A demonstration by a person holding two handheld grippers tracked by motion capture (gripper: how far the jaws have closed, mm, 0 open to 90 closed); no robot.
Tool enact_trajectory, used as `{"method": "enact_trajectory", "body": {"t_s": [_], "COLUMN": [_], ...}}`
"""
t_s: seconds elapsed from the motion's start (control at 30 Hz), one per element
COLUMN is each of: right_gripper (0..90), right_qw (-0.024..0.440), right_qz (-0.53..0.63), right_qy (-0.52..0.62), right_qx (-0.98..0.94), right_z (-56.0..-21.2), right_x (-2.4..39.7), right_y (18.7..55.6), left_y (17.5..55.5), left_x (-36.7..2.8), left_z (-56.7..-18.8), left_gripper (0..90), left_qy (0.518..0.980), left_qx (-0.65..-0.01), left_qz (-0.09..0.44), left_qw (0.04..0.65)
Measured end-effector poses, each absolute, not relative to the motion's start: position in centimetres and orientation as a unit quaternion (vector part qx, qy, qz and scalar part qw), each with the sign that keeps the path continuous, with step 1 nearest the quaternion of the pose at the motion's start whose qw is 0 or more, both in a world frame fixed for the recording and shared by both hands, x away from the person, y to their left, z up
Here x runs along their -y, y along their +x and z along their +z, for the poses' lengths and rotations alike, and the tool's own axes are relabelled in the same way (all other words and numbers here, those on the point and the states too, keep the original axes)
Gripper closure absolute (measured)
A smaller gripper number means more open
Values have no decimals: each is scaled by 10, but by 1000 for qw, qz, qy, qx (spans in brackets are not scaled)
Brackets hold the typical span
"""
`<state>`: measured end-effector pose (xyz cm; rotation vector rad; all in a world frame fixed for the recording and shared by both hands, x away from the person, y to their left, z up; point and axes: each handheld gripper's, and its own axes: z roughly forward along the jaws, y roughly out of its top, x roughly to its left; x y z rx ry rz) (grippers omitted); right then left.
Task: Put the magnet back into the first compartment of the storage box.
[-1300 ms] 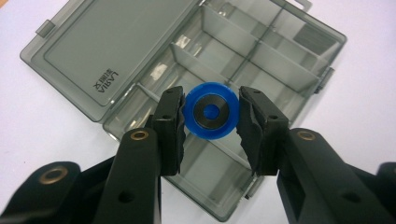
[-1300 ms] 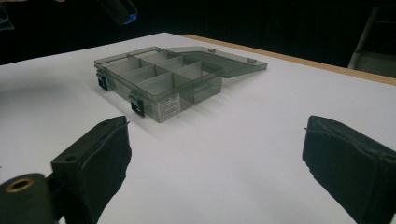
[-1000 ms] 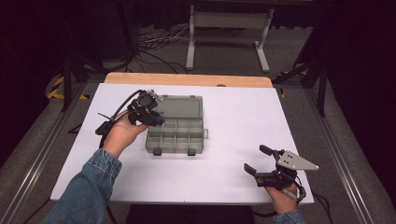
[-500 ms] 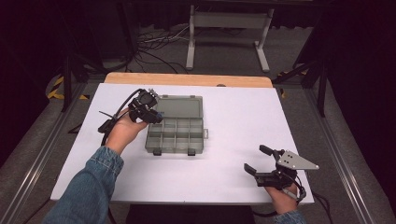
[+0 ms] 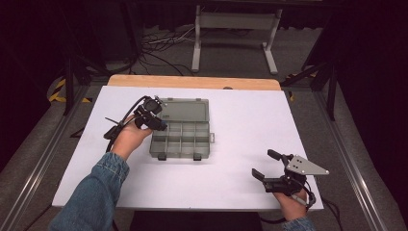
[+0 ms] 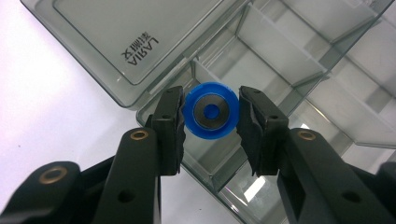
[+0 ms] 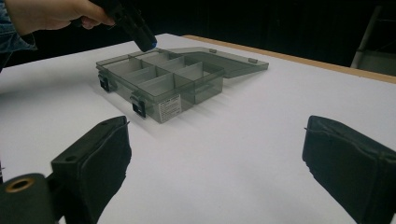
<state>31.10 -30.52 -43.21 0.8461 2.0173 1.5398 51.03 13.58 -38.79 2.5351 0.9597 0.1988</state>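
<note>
- Left claw [image 6: 211, 112] is clamped on a small blue ring [image 6: 210, 110] with a grey centre and a hole through it; the two black pads press on its opposite sides, so the ring is held, not resting on anything.
- In the left claw's own view the ring hangs just above the near corner compartment of the open grey organiser box [image 5: 182, 134], beside the hinge where the flat lid lies back on the white surface [image 5: 250, 125].
- Compared with the picture a second ago, the left hand [image 5: 126, 139] has sunk a little toward the box and drifted slightly along its left edge; the claw now sits lower over the back-left compartments.
- By my judgement that descent means the placing step is under way: the ring is being brought down into a compartment and has not yet been let go.
- From the right claw's view a blue tip shows at the far corner of the box, but that view is too distant to tell whether the ring is already below the rim, so it may be just above it.
- Right claw [image 5: 270, 164] stands wide with nothing between its pads, resting near the front right of the surface, well apart from the box, in the same spot as in both earlier pictures.
- Box, lid and its two front latches lie where they lay before.
</note>
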Motion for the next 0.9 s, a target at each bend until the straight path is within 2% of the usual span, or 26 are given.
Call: {"method": "enact_trajectory", "body": {"t_s": [0.9], "right_gripper": [85], "right_qw": [228], "right_qz": [560], "right_qy": [309], "right_qx": [-734], "right_z": [-432], "right_x": [305], "right_y": [311], "left_y": [513], "left_x": [-134], "left_z": [-399], "left_gripper": [602], "left_qy": [914], "left_qx": [-355], "left_qz": [57], "left_qw": [188]}}
